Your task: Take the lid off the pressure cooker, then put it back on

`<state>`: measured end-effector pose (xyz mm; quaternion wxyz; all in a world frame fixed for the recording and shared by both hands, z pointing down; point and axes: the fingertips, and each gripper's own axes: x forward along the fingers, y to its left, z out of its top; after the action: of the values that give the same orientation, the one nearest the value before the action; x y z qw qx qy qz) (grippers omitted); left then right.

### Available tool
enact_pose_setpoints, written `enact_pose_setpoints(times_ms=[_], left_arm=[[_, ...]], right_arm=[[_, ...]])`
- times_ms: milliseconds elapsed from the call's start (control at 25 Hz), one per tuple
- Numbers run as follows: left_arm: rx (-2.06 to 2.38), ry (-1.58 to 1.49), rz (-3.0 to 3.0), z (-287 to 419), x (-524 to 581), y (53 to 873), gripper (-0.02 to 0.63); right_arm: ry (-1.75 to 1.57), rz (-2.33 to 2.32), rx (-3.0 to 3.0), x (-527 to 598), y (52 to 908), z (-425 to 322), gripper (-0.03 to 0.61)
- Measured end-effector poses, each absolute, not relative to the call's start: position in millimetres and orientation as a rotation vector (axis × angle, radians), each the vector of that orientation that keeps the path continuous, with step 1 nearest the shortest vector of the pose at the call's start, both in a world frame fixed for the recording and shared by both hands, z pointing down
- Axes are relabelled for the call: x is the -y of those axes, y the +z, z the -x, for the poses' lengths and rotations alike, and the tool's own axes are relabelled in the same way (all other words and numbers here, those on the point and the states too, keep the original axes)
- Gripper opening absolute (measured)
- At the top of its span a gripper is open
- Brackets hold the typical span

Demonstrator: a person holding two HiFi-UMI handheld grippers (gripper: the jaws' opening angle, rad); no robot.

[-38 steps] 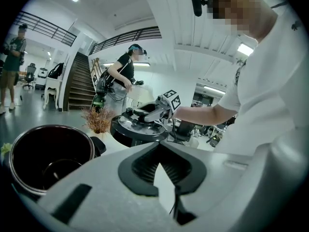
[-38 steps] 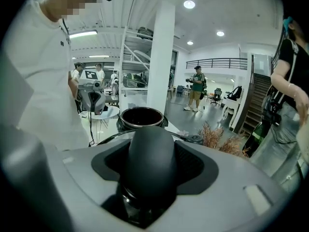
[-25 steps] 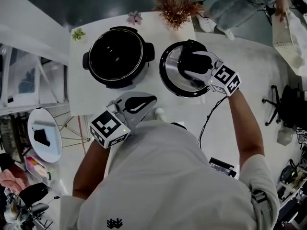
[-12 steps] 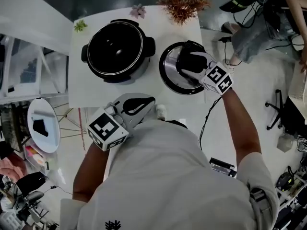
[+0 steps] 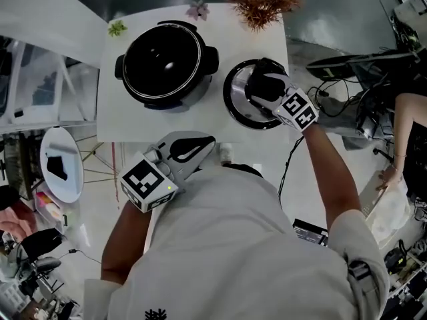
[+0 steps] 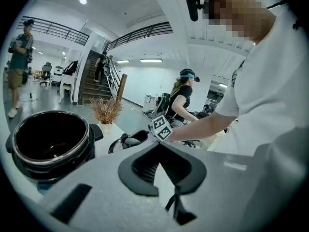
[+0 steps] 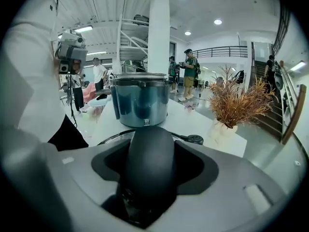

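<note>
The open pressure cooker pot [image 5: 167, 62] stands on the white table [image 5: 127, 122]; it also shows in the left gripper view [image 6: 48, 144] and the right gripper view [image 7: 140, 100]. Its steel lid [image 5: 240, 109] is to the pot's right, by the table's right front corner, low over the top; whether it touches the table I cannot tell. My right gripper [image 5: 259, 85] is shut on the lid's black handle [image 7: 147, 168], which fills the space between its jaws. My left gripper [image 5: 203, 142] hangs over the table's front edge, shut with nothing in it.
A dried orange plant [image 5: 260, 2] and two small potted plants [image 5: 117, 27] [image 5: 197, 9] stand along the table's far edge. A round white stand [image 5: 60, 172] is on the floor at left. Cables and a person [image 5: 407, 132] are at right.
My right gripper has sunk toward the table with the lid in its hold. The left gripper has stayed near the front edge.
</note>
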<state>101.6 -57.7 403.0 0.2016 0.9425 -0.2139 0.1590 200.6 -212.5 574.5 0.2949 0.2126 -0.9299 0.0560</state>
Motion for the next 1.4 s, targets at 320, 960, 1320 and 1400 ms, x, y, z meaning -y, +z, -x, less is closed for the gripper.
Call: enact_pose_setpoints(times_ms=[320,960,1320,1400], left_arm=[[0.629,0.45,-2.616,-101.4,52.3,402.8,0.006],[0.677,0.467,-2.594,-97.2,46.0,406.4,0.006],[0.685,0.458,-2.591,-101.5,44.8,407.4,0.006],[0.681,0.462,-2.594,-102.9,44.4,407.3,0.006]], right_arm=[[0.163,-0.585,2.465,213.4,592.3,-200.5,0.291],[0.138,-0.586,2.471,207.8,609.0,-196.4,0.291],[0.1,-0.582,2.464,202.4,615.3,-197.1,0.293],[0.098,-0.587,2.468,202.4,615.0,-197.5,0.293]])
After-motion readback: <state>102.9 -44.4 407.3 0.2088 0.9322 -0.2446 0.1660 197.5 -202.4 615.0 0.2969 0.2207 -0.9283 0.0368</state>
